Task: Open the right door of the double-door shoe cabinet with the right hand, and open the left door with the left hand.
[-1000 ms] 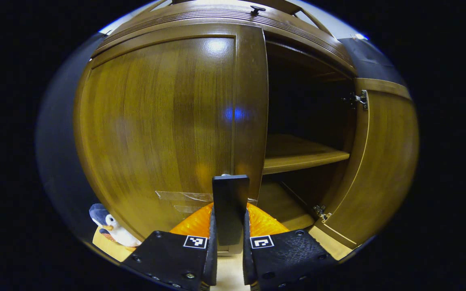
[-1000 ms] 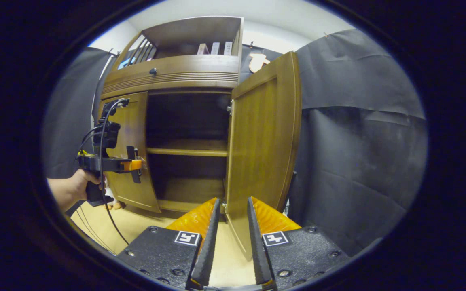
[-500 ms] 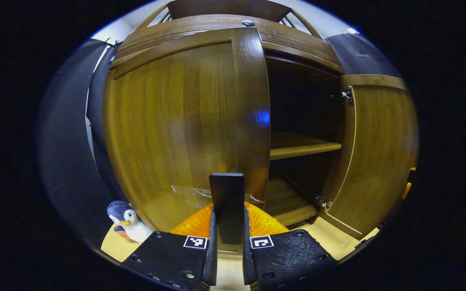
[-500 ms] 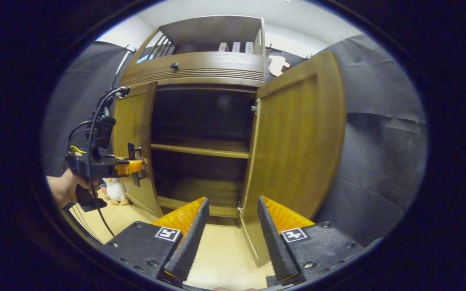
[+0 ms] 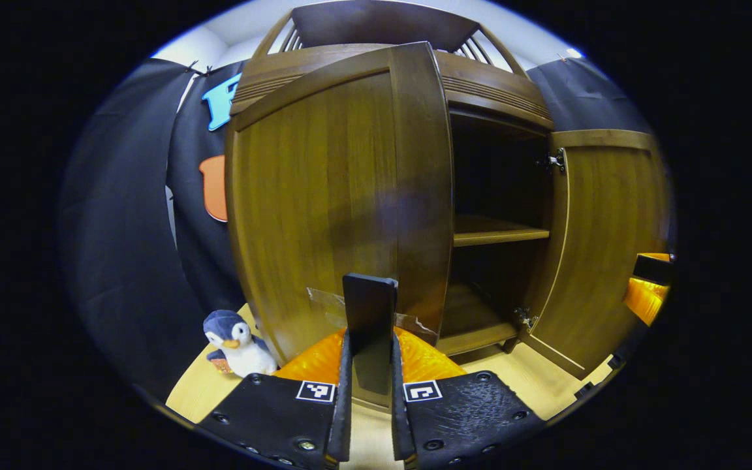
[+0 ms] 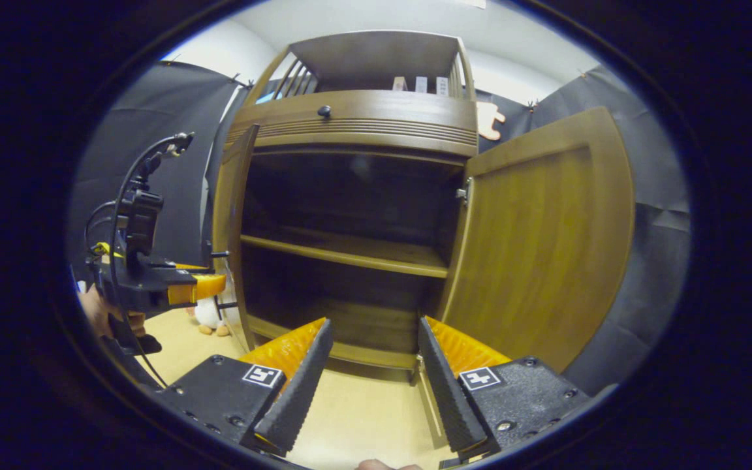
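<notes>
Pale wood floor [image 6: 356, 424] under a glossy brown shoe cabinet [image 6: 376, 117]. The left gripper [image 5: 369, 385] pinches a flat black handle [image 5: 369, 313] on the half-open left door [image 5: 343, 196]. The right gripper [image 6: 369, 372], ridged fingers spread, faces the wide-open right door [image 6: 546, 248]. A plush penguin [image 5: 235, 336] sits nearby.

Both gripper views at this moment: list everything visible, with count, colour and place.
Shoe cabinet: one, brown wood, centre.
Left door: one, brown, swung out.
Right door: one, brown, wide open.
Door handle: one, black, on left door's edge.
Shelf: one, wood, inside.
Penguin toy: one, blue-white, floor left of cabinet.
Floor: light wood.
Left tool: black-orange, shut on door handle.
Right tool: black-orange, open, holding nothing.
Hand: one, holding left tool.
</notes>
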